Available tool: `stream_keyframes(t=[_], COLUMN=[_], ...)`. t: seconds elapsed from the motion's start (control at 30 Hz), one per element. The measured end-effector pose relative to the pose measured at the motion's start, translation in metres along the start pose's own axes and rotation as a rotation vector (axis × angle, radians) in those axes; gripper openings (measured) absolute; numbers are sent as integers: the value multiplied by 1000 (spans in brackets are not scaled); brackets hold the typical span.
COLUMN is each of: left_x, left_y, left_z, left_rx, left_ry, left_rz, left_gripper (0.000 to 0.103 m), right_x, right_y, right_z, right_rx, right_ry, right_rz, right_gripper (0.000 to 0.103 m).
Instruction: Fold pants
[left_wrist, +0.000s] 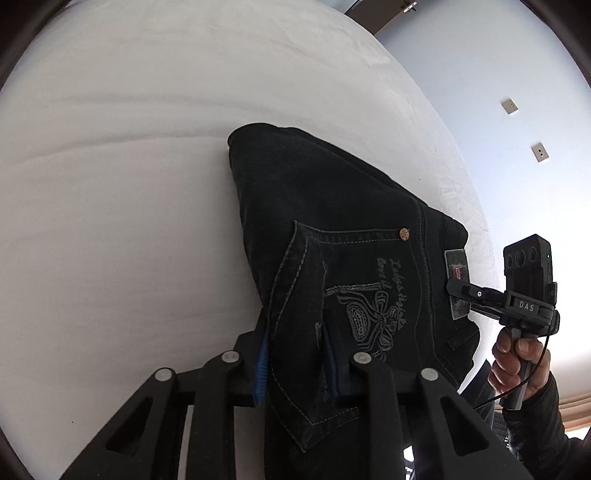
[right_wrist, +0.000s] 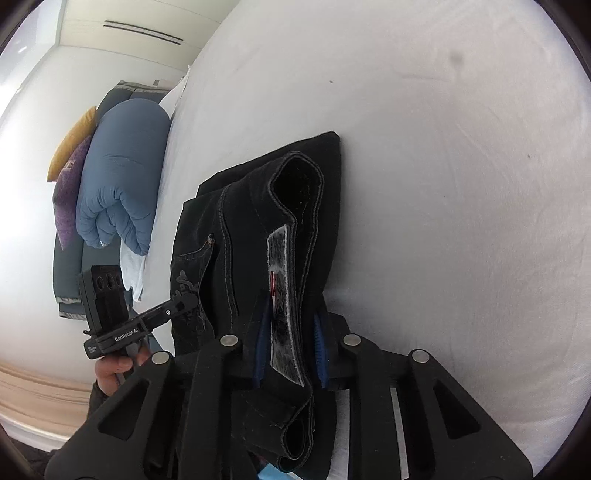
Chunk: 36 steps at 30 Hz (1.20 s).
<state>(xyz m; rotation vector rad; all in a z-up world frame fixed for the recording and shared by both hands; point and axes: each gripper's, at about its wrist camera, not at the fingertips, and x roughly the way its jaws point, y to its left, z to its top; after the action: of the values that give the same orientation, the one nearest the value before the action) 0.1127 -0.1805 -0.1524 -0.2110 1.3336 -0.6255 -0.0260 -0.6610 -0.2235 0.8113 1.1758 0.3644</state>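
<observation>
Folded black jeans (left_wrist: 332, 229) lie on the white bed (left_wrist: 129, 184); left gripper (left_wrist: 295, 358) jaws clamp the pocket side, right gripper (right_wrist: 290, 350) jaws clamp the waistband

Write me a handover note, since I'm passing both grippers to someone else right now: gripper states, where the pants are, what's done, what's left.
Left gripper: shut on the pants at the embroidered back pocket.
Right gripper: shut on the waistband at the grey label.
Pants: black jeans, folded into a thick bundle on the white bed.
Done: the pants are folded over.
Left: probably set down and release.
</observation>
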Motion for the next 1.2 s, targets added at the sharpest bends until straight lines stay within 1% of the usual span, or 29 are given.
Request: stream_keyframes(t=[0.1, 0.2, 0.27, 0.37, 0.43, 0.5, 0.57, 0.63, 0.73, 0.77, 0.83, 0.9, 0.97, 1.03, 1.07, 1.1, 1.17, 1.2], left_x=[-8, -21, -33, -49, -51, -44, -31, -10, 24, 33, 43, 48, 51, 51, 49, 47, 42, 36], left_y=[-9, -19, -29, -37, -43, -46, -43, -38, -31, -29, -23, -17, -16, -17, -18, -19, -19, -23], left_z=[4, 10, 18, 38, 56, 75, 93, 107, 118, 121, 124, 122, 119, 118, 117, 116, 114, 108], left_rx=[2, 10, 25, 51, 69, 81, 79, 77, 88, 86, 70, 70, 71, 80, 82, 85, 87, 86], left_ry=[-17, -47, -84, -134, -156, -167, -160, -141, -102, -90, -85, -90, -95, -114, -123, -133, -155, -163], left_rz=[3, -5, -12, -11, -6, -1, 1, 13, 52, 66, 63, 75, 94, 102, 110, 125, 146, 152], left_gripper=[20, 19, 19, 19, 19, 19, 19, 20, 20, 22, 26, 35, 42, 45, 49, 56, 59, 59], right_x=[-5, -13, -25, -44, -51, -57, -57, -53, -42, -36, -28, -25, -23, -23, -23, -23, -23, -25], right_y=[18, 32, 43, 53, 55, 59, 56, 47, 25, 18, -2, -15, -22, -27, -30, -30, -25, -25], right_z=[0, 1, 4, 21, 38, 56, 74, 90, 104, 106, 111, 109, 104, 103, 102, 103, 103, 103], right_rx=[-70, -111, -137, -162, -173, -175, -162, -134, -97, -86, -56, -42, -41, -30, -26, -26, -20, -14], right_ry=[-20, -38, -60, -100, -118, -124, -123, -116, -95, -83, -65, -73, -93, -105, -108, -111, -115, -119], right_rz=[-35, -35, -26, -2, -8, -9, -9, -14, -27, -40, -28, -11, 17, 42, 49, 50, 49, 47], right_gripper=[15, 14, 14, 14, 14, 14, 14, 14, 14, 14, 16, 18, 19, 22, 23, 24, 28, 34])
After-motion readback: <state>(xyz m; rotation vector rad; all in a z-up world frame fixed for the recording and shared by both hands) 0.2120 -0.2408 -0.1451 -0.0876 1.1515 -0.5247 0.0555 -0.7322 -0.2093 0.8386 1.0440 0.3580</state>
